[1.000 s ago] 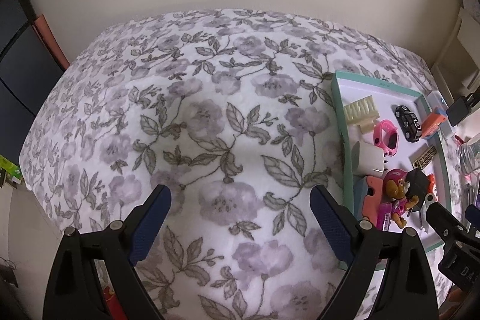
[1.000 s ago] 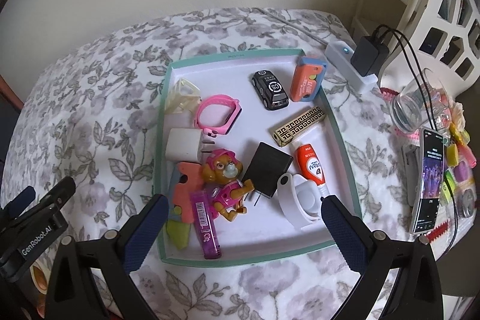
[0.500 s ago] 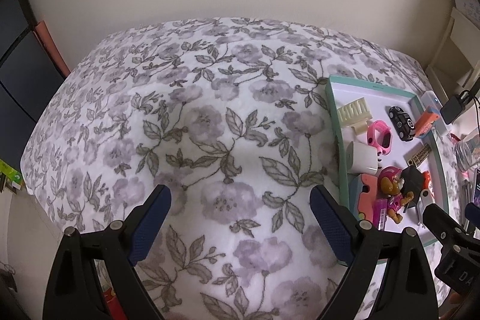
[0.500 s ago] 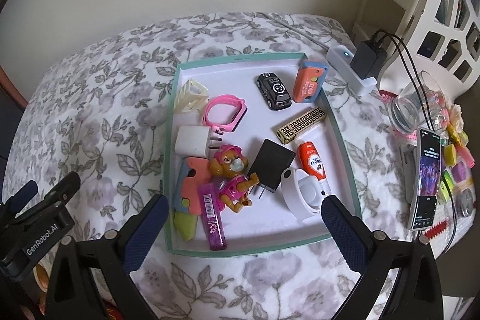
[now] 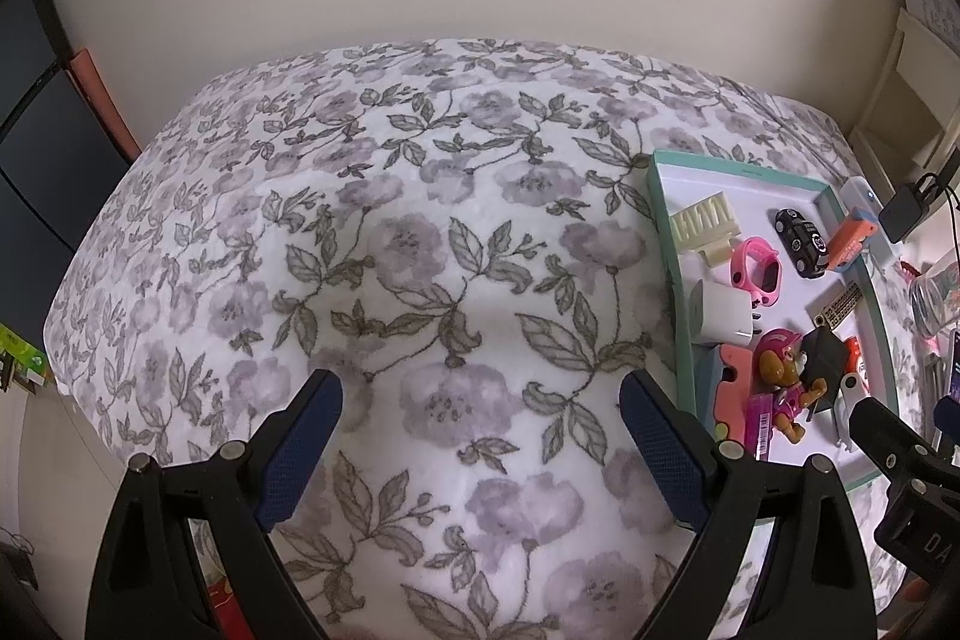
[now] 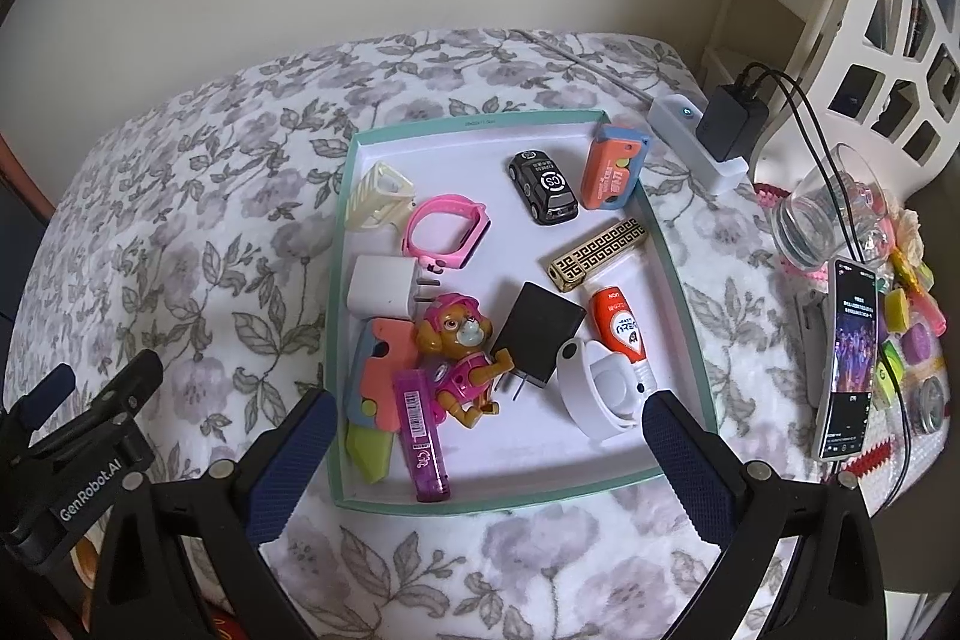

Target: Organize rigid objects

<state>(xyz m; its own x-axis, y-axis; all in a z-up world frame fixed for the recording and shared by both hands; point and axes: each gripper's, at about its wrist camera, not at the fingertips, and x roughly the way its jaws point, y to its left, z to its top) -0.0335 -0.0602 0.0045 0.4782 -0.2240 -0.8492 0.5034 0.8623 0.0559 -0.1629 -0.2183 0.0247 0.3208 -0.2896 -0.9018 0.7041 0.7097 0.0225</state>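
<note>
Right wrist view: the shallow teal-rimmed cardboard tray (image 6: 672,274) at frame centre holds thirteen small rigid items, crowded lower left. Both the right gripper (image 6: 483,445) and the left gripper (image 5: 480,427) have fingers spread, empty. Risk: grabbing the pink pup figurine (image 6: 459,358) may snag the black charger (image 6: 540,334) touching it.

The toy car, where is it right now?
The toy car lies in the tray's far right part in the right wrist view, just left of the orange case and beyond the gold bar.
</note>
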